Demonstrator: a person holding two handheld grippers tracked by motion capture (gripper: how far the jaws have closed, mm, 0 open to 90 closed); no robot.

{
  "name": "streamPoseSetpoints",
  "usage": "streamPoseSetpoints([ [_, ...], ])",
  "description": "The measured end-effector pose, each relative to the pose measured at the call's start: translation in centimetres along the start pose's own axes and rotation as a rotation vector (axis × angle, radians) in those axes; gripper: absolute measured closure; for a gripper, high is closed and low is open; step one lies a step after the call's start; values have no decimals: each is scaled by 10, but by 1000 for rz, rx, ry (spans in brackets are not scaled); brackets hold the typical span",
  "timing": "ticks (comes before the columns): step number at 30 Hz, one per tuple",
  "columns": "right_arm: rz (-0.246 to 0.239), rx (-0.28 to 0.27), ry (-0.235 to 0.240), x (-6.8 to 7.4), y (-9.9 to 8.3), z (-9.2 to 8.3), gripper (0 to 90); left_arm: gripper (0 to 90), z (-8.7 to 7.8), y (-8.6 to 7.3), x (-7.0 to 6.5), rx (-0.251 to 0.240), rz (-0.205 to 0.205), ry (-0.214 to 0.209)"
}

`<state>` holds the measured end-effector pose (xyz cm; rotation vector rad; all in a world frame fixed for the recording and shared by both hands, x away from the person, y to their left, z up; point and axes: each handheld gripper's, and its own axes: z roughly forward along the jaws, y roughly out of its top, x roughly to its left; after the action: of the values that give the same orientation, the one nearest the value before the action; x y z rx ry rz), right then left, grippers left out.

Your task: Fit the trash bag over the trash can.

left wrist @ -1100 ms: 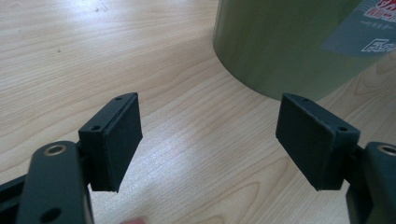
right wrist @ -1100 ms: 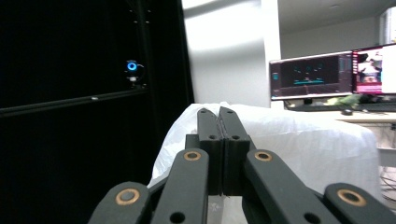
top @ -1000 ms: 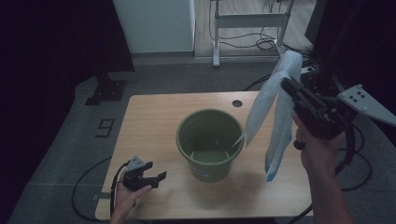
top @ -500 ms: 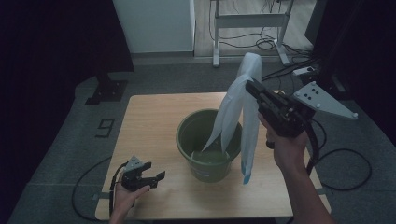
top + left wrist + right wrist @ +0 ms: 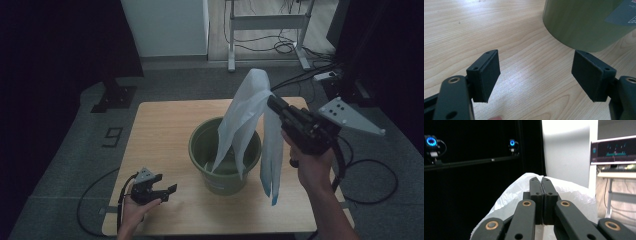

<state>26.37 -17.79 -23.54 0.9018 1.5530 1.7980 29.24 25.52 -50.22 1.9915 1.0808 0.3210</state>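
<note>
A green bucket (image 5: 225, 165) stands in the middle of the wooden table (image 5: 160, 130). My right gripper (image 5: 272, 102) is shut on a white plastic bag (image 5: 247, 120) and holds it up above the bucket's right side. Part of the bag hangs into the bucket; another strip hangs outside its right wall. In the right gripper view the jaws press together on the white bag (image 5: 509, 200). My left gripper (image 5: 162, 192) rests near the table's front left, open and with nothing in it. Its view shows the bucket's wall (image 5: 584, 22) a short way ahead.
The table stands on grey floor with cables around it. A white cabinet (image 5: 165, 25) and a metal desk frame (image 5: 265, 30) stand behind the table. Bare wood lies left of the bucket and behind it.
My right gripper has carried the bag leftward and a little down, from right of the bucket to over its rim. The bag's lower end now hangs inside the bucket. My left hand stays put.
</note>
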Motion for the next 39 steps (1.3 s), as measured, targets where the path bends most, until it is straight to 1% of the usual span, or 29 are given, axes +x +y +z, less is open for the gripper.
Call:
streamPoseSetpoints([
  [3,22,27,-2,-5,-17,3,880,223,-1,0,-1,-6,-2,-9],
  [4,35,35,-2,-7,-22,5,880,223,0,0,-1,-4,-1,-7],
  [8,54,70,-15,-15,-45,9,878,223,2,-1,0,4,1,-3],
  [10,76,80,-16,-17,-54,12,878,223,2,-1,0,6,4,-4],
  [13,78,115,-16,-19,-68,18,874,226,2,-2,0,8,5,-7],
  [15,75,146,-9,-17,-77,21,873,227,1,-2,0,2,3,-10],
  [19,74,171,1,-14,-94,21,870,228,1,-2,-1,-3,-2,-18],
  [22,117,185,9,-13,-106,23,867,229,1,-2,-1,-2,2,-19],
  [25,101,200,10,-9,-117,25,858,229,1,-3,0,-2,-3,-16],
  [28,100,212,11,-6,-128,22,856,230,0,-3,1,-3,-10,-19],
  [35,109,247,21,1,-156,13,848,230,3,-4,0,5,-6,-24],
  [39,119,251,30,2,-164,12,823,230,4,-4,-1,12,-1,-21],
])
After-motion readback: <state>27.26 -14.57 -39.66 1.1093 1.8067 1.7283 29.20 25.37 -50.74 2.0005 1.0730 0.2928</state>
